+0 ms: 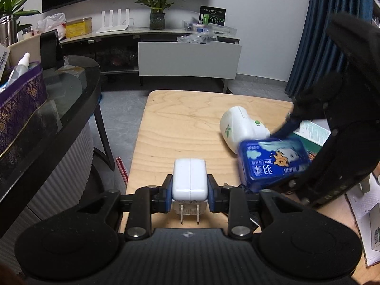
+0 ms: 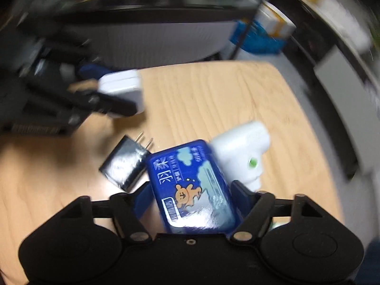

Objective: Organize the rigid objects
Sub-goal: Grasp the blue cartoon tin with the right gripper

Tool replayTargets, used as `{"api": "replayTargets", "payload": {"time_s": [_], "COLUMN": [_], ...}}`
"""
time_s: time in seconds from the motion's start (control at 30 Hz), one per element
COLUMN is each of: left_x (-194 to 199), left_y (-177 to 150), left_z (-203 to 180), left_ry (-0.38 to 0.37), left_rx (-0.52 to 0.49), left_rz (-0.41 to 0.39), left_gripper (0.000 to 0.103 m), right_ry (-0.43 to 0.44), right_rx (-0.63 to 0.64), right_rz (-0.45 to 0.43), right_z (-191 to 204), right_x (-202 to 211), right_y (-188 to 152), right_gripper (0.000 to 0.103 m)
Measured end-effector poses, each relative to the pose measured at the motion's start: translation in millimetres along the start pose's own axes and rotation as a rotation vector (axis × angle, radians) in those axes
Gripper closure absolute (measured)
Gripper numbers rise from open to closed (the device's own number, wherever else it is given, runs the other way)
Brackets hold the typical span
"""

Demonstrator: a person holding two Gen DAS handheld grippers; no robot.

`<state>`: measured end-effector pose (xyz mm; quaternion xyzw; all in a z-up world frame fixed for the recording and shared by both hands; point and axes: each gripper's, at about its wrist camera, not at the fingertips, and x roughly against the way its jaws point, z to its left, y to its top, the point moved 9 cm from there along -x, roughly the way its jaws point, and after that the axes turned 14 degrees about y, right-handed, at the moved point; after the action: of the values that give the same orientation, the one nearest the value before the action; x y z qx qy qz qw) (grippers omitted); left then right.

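My left gripper (image 1: 189, 185) is shut on a white plug-in charger (image 1: 189, 178), its two metal prongs pointing back toward the camera, just above the near left part of the wooden table (image 1: 180, 123). My right gripper (image 2: 192, 201) is shut on a blue box with a cartoon bear (image 2: 190, 185), held tilted over the table (image 2: 213, 95); the left wrist view shows that blue box (image 1: 273, 159) at the right. Behind it lies a white plastic device with a green button (image 1: 239, 125) (image 2: 242, 152). A black charger with prongs (image 2: 124, 163) lies on the wood beside the box.
A dark glass-topped table (image 1: 71, 109) carrying a purple box (image 1: 21, 104) stands to the left. Papers and a booklet (image 1: 313, 130) lie at the table's right side. A red-spined notebook (image 1: 122, 171) rests on the floor. A TV cabinet (image 1: 185, 59) stands by the far wall.
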<state>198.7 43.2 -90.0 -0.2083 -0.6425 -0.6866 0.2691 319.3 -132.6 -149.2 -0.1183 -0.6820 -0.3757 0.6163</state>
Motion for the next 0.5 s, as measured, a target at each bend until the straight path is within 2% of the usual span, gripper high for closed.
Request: {"api": "replayTargets", "payload": {"time_s": [0.03,0.17,0.4,0.5], "left_x": [0.5,5.0,21.6,34.4], "left_y": [0.5,4.3,9.5,8.6], "left_z": [0.8,1.1,-10.2,-18.6], "left_ry": [0.001,0.002,0.015,0.016], "left_rx": [0.004,0.021,0.016,0.015], "left_rz": [-0.003,-0.019,-0.041,-0.046], "left_gripper": [0.073,0.073,0.073,0.073], "right_ry": [0.001,-0.026,-0.162,-0.239], "right_rx": [-0.049,-0.212,-0.593,-0.692], "right_rz": [-0.021,-0.123,-0.402,-0.466], "right_z": [-0.2,7.7,25.8,38.7], "right_x": [0.5,10.3,61.2,83.4], "right_y": [-2.6,-18.9,-58.4,-80.6], "right_gripper": [0.027,0.029,0.029,0.029]}}
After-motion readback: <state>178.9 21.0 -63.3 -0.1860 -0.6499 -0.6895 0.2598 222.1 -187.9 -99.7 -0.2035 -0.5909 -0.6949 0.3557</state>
